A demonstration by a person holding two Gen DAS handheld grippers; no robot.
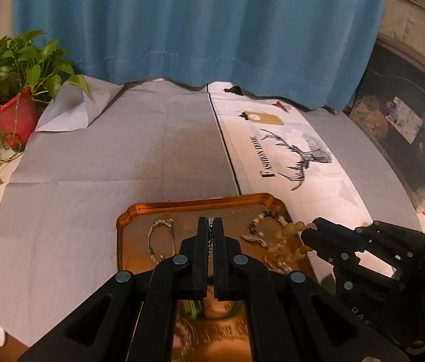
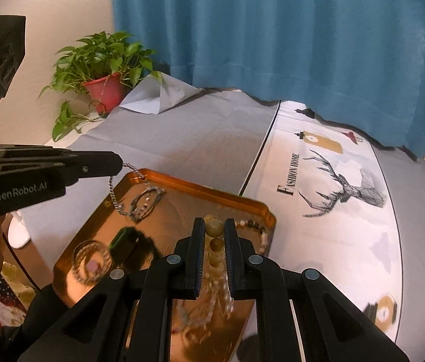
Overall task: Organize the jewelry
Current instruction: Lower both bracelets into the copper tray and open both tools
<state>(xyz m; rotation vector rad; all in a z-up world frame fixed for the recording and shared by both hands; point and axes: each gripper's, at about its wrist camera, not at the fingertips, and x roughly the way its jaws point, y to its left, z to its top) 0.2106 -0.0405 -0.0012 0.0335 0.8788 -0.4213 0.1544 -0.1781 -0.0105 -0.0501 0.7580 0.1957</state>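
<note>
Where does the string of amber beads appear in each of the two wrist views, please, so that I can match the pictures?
Left wrist view: the amber beads hang at lower right from the right gripper, over the copper tray's right edge.
Right wrist view: the beads sit at lower centre, clamped between the right gripper's fingers.
Shared landmark: the deer print on the white cloth.

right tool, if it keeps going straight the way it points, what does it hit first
Probably the copper tray: the right tool, shut on the amber bead bracelet, angles down toward the tray's far rim, though depth is unclear.
</note>
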